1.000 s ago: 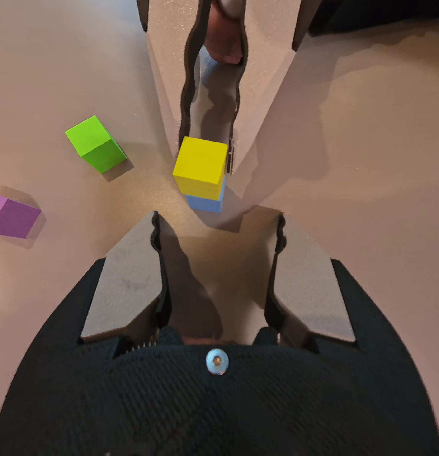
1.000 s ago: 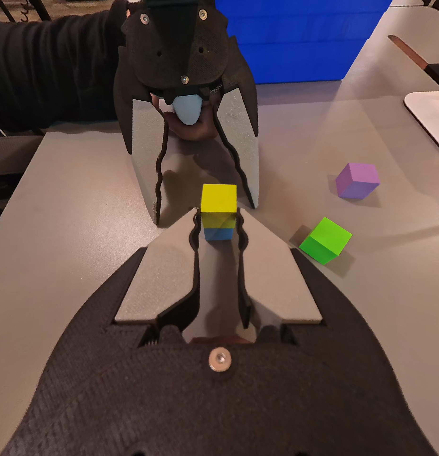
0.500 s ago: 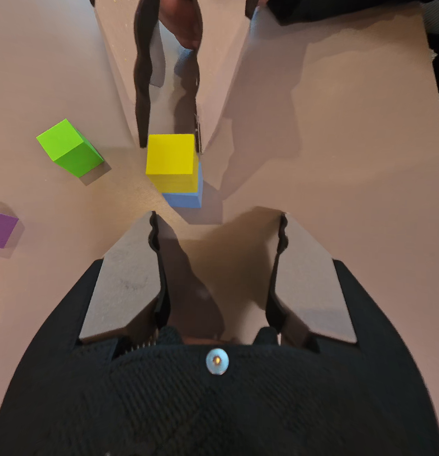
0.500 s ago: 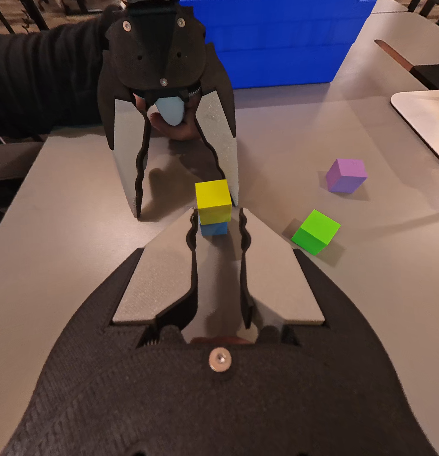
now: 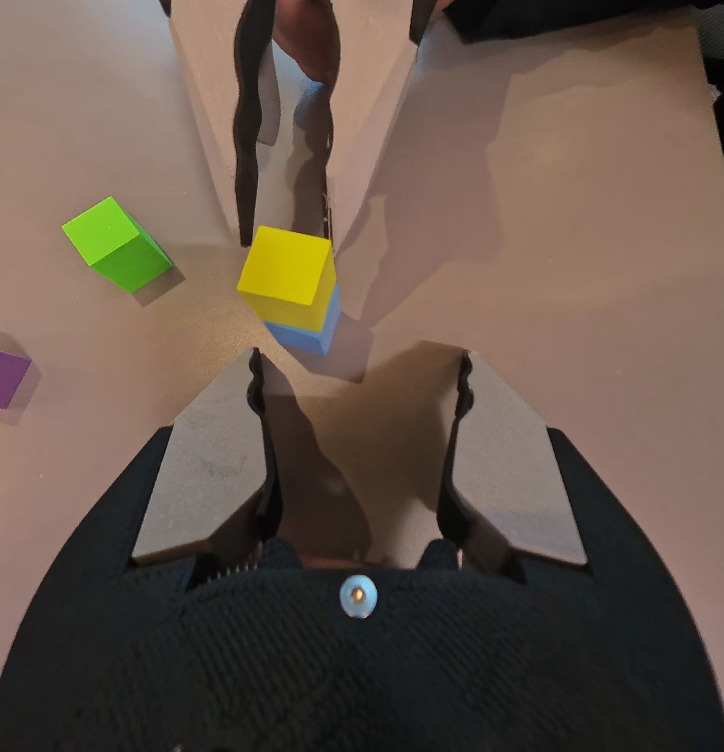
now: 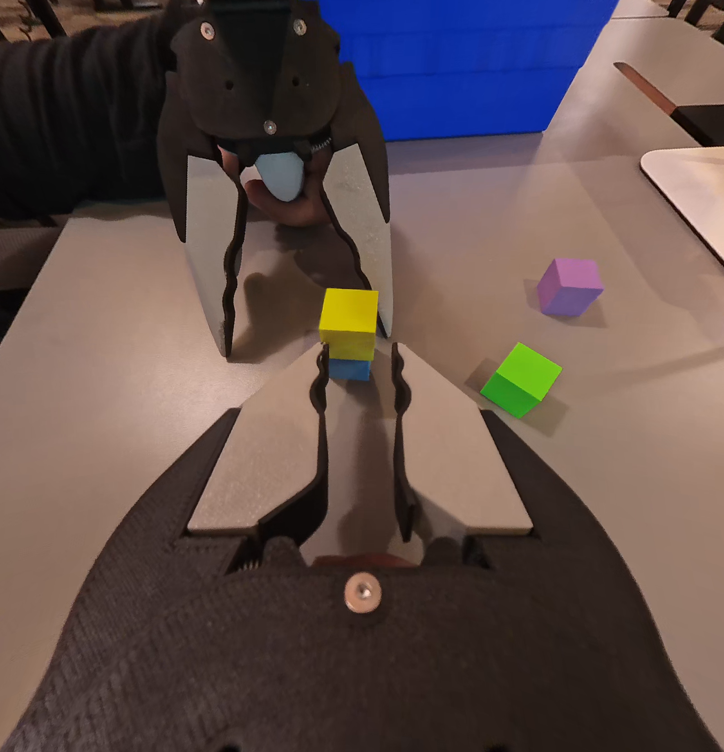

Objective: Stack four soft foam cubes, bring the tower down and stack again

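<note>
Yellow cube now sits freed on the blue cube; my right gripper has widened and backed off, left gripper gaping wide. Green cube comes next, I judge.

The purple cube is cut off, perhaps half hidden, at the frame's edge.

Bare grey desk lies left of the yellow foam cube; right of it a green foam cube and purple foam cube block passage
</note>
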{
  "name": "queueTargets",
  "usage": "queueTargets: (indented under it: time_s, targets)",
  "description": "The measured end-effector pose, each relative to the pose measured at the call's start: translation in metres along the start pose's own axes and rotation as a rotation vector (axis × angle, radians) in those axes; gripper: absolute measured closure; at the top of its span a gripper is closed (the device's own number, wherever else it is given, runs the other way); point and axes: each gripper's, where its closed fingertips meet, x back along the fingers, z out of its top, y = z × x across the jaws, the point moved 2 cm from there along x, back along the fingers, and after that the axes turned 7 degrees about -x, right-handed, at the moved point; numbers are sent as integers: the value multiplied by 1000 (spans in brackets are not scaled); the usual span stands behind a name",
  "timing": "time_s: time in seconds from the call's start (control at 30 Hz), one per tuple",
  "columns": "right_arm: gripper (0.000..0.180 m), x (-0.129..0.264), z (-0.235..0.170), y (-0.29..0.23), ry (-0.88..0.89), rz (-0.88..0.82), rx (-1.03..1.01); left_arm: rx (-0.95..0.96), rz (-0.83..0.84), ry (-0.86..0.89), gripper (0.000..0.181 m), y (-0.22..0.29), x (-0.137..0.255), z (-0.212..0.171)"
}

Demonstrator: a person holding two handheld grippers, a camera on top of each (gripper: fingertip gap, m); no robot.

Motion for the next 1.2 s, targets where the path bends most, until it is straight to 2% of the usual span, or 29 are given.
queueTargets:
  time_s: [0.5,1.2]
  targets:
    - [157,2,0,0,6,-7,-3,-38,-40,-21,95,12,2,1]
    - [158,1,-5,0,-30,-15,3,-72,-76,-46,95,23,3,2]
